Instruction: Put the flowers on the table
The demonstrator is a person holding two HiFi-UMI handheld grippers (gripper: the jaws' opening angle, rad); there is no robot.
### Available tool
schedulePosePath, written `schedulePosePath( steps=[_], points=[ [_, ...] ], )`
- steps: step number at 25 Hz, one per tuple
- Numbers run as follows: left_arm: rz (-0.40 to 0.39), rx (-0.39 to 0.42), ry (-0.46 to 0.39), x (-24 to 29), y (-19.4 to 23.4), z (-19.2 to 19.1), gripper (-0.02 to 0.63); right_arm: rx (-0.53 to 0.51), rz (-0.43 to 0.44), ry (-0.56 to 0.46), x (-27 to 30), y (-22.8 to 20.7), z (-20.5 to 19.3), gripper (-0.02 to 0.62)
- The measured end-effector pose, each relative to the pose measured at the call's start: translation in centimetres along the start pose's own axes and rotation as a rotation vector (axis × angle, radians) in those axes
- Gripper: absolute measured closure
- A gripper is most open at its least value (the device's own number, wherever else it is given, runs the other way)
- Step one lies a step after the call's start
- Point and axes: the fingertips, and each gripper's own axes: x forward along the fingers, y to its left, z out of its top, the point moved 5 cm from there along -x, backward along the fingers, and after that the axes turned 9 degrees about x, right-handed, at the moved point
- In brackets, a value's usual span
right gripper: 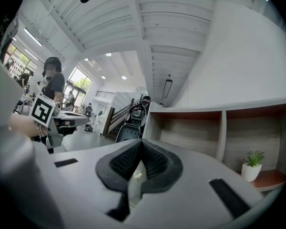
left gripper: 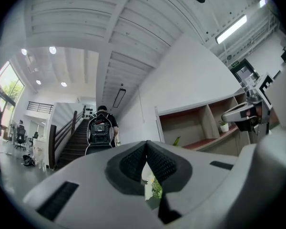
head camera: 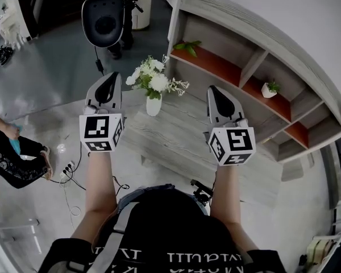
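Held out ahead side by side, left tool (head camera: 108,78) and right tool (head camera: 214,91) — each with jaws pressed together

Nothing legible. White lettering (head camera: 204,259) on the person's black shirt, near edge - upside down, can't be read. Left marker cube (head camera: 101,133) and right marker cube (head camera: 232,145) carry black-and-white square patterns only - no characters. Small green sign (left gripper: 235,64) high on the far wall, too small to read.

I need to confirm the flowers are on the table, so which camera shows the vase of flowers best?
The head view: the whole vase of flowers stands upright on the table. The left gripper view shows only a sliver between its fingers; the right gripper view, nothing clear.
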Motion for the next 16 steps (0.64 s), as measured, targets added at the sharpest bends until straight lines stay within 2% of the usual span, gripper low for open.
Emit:
schedulePosePath(
  steps=[16],
  points=[
    [-0.024, 0.033, -0.023, -0.17, -0.95, 0.78, 0.593, -0.017, -0.023, -0.009, -0.97, 0.10, -0.05, 0.581]
  ],
)
